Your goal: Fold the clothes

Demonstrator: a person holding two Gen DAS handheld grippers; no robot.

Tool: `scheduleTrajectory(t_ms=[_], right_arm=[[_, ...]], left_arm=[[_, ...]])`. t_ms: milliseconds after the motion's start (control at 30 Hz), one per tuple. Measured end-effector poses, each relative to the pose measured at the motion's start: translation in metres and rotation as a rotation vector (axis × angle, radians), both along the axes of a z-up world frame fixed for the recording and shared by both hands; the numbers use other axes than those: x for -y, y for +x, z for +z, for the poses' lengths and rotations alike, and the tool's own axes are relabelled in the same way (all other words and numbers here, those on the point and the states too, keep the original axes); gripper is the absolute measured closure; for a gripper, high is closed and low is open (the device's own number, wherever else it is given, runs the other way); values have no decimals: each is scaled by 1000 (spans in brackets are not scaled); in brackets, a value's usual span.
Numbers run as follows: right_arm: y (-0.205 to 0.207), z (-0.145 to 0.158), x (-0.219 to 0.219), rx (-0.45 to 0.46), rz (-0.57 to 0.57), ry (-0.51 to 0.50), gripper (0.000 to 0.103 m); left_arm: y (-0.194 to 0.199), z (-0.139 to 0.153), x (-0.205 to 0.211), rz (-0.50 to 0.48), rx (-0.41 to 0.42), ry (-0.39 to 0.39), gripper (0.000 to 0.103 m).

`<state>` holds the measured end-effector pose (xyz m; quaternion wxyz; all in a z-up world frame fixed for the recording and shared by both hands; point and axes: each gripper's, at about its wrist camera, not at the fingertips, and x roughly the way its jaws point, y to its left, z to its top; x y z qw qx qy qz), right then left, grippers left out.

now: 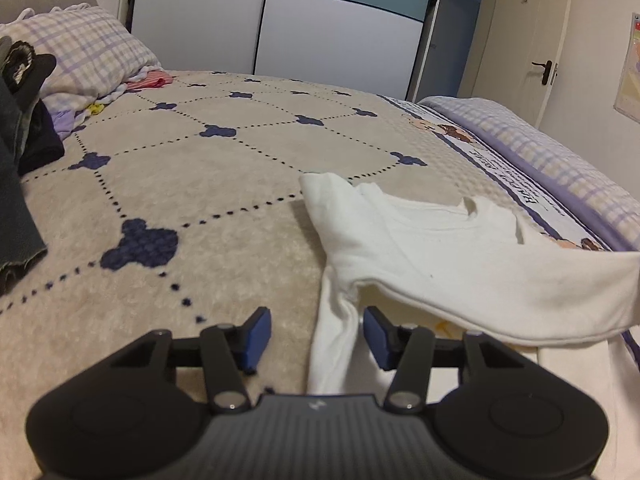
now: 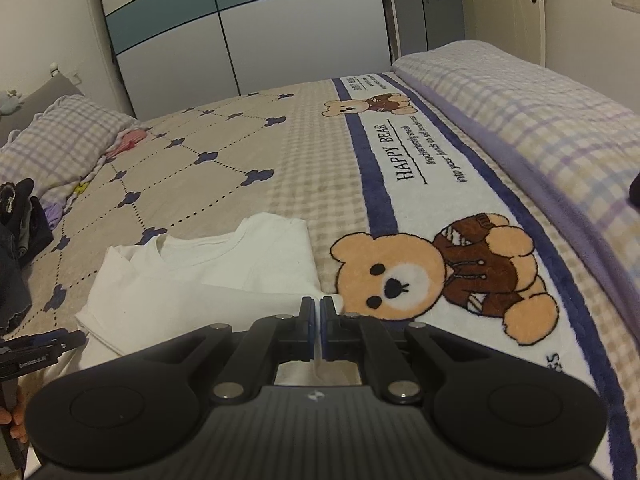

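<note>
You are mid-fold: your right tongs (image 2: 320,322) pinch the white T-shirt (image 2: 208,280) lying on the bed (image 2: 320,168), your left tongs (image 1: 316,336) gape around its hem at 6 o'clock, so grip there next

- Left wrist view sits low over the bed (image 1: 240,184), facing the wardrobe (image 1: 280,20).
- Right wrist view likewise, nearer the bed's foot.
- Both share the shirt (image 1: 440,256) ahead.

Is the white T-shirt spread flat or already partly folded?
Partly folded: the white T-shirt has one side doubled over its body, the right gripper shut on its edge.
</note>
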<state>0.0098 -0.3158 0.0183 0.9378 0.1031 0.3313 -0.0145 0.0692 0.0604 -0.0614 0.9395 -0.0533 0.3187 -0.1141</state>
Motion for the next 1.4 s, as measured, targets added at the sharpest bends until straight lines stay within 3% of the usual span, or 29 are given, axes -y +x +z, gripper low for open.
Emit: scheduleTrajectory(t_ms=[33, 100, 133, 167, 367, 600, 700, 767, 800, 1000, 1300, 1400], right_arm=[[0, -1, 0, -4, 2, 1, 100], [1, -3, 0, -12, 4, 0, 100], [1, -4, 0, -14, 6, 2, 100], [1, -5, 0, -16, 8, 4, 100], [2, -7, 0, -40, 42, 56, 100], [14, -35, -10, -175, 66, 16, 98], [11, -34, -4, -171, 63, 35, 88], [4, -25, -3, -142, 71, 20, 75], [0, -21, -3, -126, 76, 2, 75], [-23, -6, -24, -85, 253, -75, 75], [-25, -26, -48, -144, 461, -148, 75], [-15, -32, -43, -158, 447, -123, 75]], left_arm=[[1, 0, 1, 4, 6, -3, 54], [2, 0, 3, 19, 18, 9, 73], [2, 0, 3, 31, 21, 26, 92], [2, -1, 4, 44, 24, 44, 93], [-4, -1, -2, 127, 46, 94, 94], [-4, -5, -2, 135, 22, 127, 91], [-5, -1, -9, 137, 6, 80, 89], [-6, 1, -12, 136, -1, 63, 87], [-7, 2, -14, 136, -4, 56, 87], [-9, 5, -14, 130, -3, 43, 87], [-5, 1, -13, 131, -9, 38, 87], [-5, 0, -14, 127, -9, 37, 87]])
